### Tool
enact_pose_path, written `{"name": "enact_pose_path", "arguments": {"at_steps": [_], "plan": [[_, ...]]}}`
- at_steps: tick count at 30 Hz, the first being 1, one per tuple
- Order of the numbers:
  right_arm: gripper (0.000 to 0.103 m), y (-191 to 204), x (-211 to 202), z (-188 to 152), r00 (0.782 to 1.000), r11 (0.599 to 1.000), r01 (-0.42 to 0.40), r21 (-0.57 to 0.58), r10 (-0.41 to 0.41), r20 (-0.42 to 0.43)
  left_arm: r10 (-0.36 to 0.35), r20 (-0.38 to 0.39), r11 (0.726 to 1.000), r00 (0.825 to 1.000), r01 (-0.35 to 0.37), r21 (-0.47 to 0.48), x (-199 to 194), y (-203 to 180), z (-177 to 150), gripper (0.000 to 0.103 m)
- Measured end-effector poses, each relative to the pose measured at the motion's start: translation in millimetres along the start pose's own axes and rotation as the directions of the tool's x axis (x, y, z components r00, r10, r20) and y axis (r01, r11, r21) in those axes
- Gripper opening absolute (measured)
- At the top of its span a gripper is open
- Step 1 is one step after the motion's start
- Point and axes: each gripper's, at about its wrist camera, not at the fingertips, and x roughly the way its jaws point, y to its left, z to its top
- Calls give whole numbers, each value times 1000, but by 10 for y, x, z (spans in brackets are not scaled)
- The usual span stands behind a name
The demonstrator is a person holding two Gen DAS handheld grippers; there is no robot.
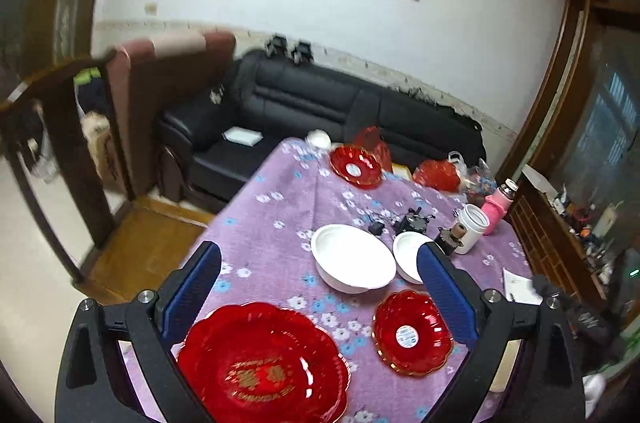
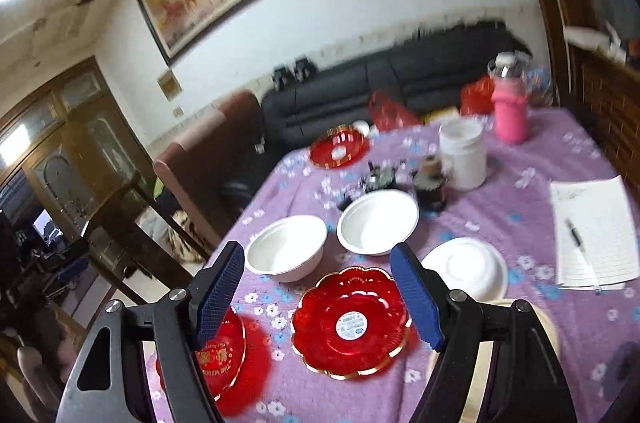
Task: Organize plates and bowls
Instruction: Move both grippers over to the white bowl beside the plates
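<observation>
So the dishes are all still spread out on the purple floral tablecloth (image 2: 500, 183), nothing nested so far. There's a big red plate (image 1: 262, 367) with gold lettering at the near edge, a smaller red plate (image 2: 351, 323) with a gold rim and a white sticker just beside it, and a third red plate (image 2: 339, 147) way off at the far end near the black sofa (image 1: 320, 103). Past the near plates sit two upright white bowls (image 2: 286, 253) (image 2: 378, 221), close together, plus what looks like a third white bowl (image 2: 466, 269) flipped upside down on the right.

Both claws are empty. The left gripper (image 1: 320, 299) has its blue pads spread wide over the table, nothing between them but air, and the right gripper (image 2: 320, 297) stands open too, hovering above the stickered plate without touching it.

Looks like the person is between pickups, lining up the next grab. Best guess is the next move needs one claw to drop onto a rim, pinch it, and lift the dish onto its match, red on red or bowl into bowl. Those thin plate rims lie flat on soft cloth, so getting a pad underneath could be fiddly
</observation>
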Motion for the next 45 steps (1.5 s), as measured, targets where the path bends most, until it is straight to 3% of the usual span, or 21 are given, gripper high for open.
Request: {"name": "enact_pose_path", "arguments": {"at_steps": [3,8,11,14,17,22,23,26,28,30,33,35,38,41,45], "plan": [[68,-193,285,-46,998,998,18,66,-14,-61,-20,-87,999,996,16,-41,369,110,36,98],[68,-614,462,-147,992,989,77,127,-63,-113,-68,-211,996,975,52,-78,882,229,-198,98],[68,-690,672,-240,977,989,99,108,-76,-197,-104,-285,990,953,74,-117,1142,249,-376,98],[68,-697,853,-440,962,988,104,118,-69,-264,-184,-355,976,917,129,-173,1329,143,-559,98],[68,-691,964,-615,953,988,102,117,-64,-296,-203,-402,978,893,165,-128,1445,-138,-739,98],[68,-707,1079,-764,944,987,105,118,-62,-325,-195,-450,981,871,179,-80,1627,-409,-907,98],[68,-701,1100,-769,943,988,101,119,-57,-329,-189,-446,982,875,172,-80,1652,-410,-892,98],[68,-617,1122,-653,956,989,51,141,-7,-293,-141,-385,989,912,109,-102,1773,-268,-703,98],[69,-482,1188,-499,965,987,-10,162,52,-257,-123,-362,987,924,76,-140,1883,-132,-570,98],[69,-364,1314,-392,965,982,-62,179,105,-242,-117,-364,982,924,54,-179,2068,10,-445,98],[68,-198,1604,-269,959,977,-74,202,125,-255,-77,-376,978,924,-4,-210,2287,192,-357,98],[66,-161,1680,-194,969,980,-28,195,74,-235,-59,-391,975,919,-31,-221,2350,291,-357,98],[66,-294,1553,-29,988,982,81,169,-56,-146,-115,-391,970,913,18,-244,2264,361,-381,98],[66,-546,1552,155,972,969,218,116,-205,-113,-109,-366,982,924,43,-186,2109,305,-348,98],[66,-817,1867,303,948,957,277,80,-259,-186,-170,-349,978,921,114,-177,2015,165,-317,98]]}}
